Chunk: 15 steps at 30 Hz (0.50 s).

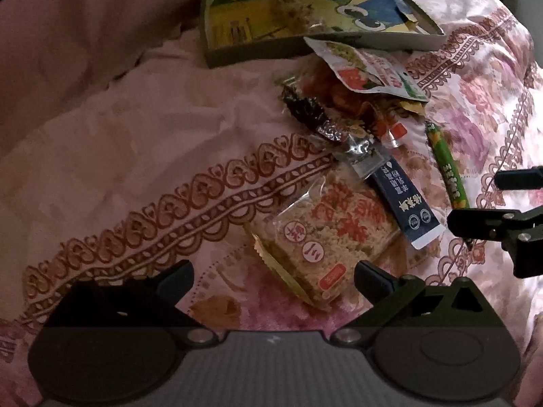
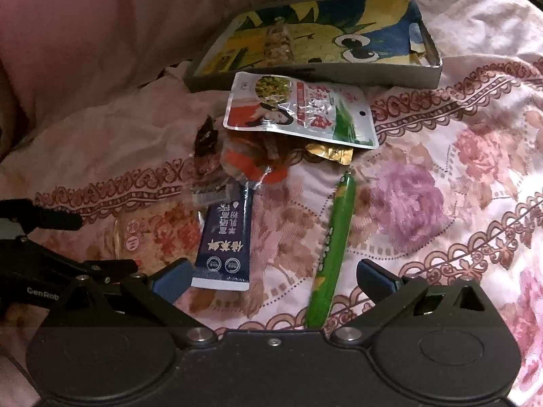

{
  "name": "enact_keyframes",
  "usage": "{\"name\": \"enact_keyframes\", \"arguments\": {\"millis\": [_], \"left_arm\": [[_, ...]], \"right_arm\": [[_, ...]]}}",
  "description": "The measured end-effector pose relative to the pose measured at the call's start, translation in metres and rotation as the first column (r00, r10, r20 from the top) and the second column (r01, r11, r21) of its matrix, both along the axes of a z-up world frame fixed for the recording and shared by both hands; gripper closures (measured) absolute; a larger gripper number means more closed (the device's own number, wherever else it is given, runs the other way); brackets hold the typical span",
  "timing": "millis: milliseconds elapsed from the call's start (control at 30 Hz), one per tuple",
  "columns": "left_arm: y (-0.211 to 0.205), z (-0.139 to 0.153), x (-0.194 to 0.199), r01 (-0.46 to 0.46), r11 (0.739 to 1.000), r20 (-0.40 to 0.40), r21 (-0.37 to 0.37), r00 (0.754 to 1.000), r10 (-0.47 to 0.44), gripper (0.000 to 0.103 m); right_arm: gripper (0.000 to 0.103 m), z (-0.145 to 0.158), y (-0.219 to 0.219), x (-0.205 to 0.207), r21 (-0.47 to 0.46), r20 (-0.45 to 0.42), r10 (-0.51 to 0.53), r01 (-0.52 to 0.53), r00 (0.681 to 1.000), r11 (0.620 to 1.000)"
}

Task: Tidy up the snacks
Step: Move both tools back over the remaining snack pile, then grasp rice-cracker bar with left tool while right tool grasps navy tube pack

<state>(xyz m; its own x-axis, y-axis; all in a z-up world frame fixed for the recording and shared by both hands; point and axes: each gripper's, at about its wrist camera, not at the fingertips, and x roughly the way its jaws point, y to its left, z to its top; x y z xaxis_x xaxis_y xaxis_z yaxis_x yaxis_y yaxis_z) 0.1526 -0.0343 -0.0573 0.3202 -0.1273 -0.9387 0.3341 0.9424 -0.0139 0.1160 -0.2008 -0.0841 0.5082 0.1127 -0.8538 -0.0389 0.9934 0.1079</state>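
**Snacks lying loose on the bed, shallow box waiting behind**

Hovering low over a floral bedspread, both tools spread wide and holding nothing. Left tool sitting just in front of the clear-wrapped rice cracker pack; right tool straddling the near ends of the dark blue sachet and the green sausage stick.

Taking the picture-printed box as landmark: white pouch lying just in front of its near wall, a gold wrapper peeking from under that pouch, orange-and-clear packets and a dark crinkled wrapper jumbled beside it, sachet, sausage and cracker pack lying farthest from the box.

Judging all of it light. Film wrappers probably slick and crackly, likely sliding between pads; cracker pack probably brittle inside, so pinching a sealed edge rather than the middle. Sausage stick seeming firm and round, likely rolling; gripping across its middle looking safest. Sachet flat and limp, best lifted by its near end.

Bedding soft and wrinkled, likely giving under pressure. Box wall low, its inside mostly open; plenty of free bedspread to the right of the pile.
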Motion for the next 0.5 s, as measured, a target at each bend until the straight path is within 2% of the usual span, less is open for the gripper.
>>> {"name": "enact_keyframes", "arguments": {"millis": [133,333,500], "left_arm": [[-0.002,-0.001,0.003,0.017,1.000,0.007,-0.015,1.000,-0.017,0.001],[-0.019,0.000,0.004,0.116,0.991,0.108,0.071,0.986,-0.123,0.001],[-0.022,-0.005,0.007,0.149,0.986,0.101,0.074,0.983,-0.156,0.000]], "right_arm": [[0.000,-0.002,-0.001,0.006,0.026,-0.005,0.007,-0.007,1.000,1.000],[0.000,-0.005,0.002,0.016,0.005,0.018,0.019,-0.020,1.000,1.000],[0.000,-0.007,0.004,0.023,-0.023,0.034,0.004,-0.003,0.999,1.000]]}}
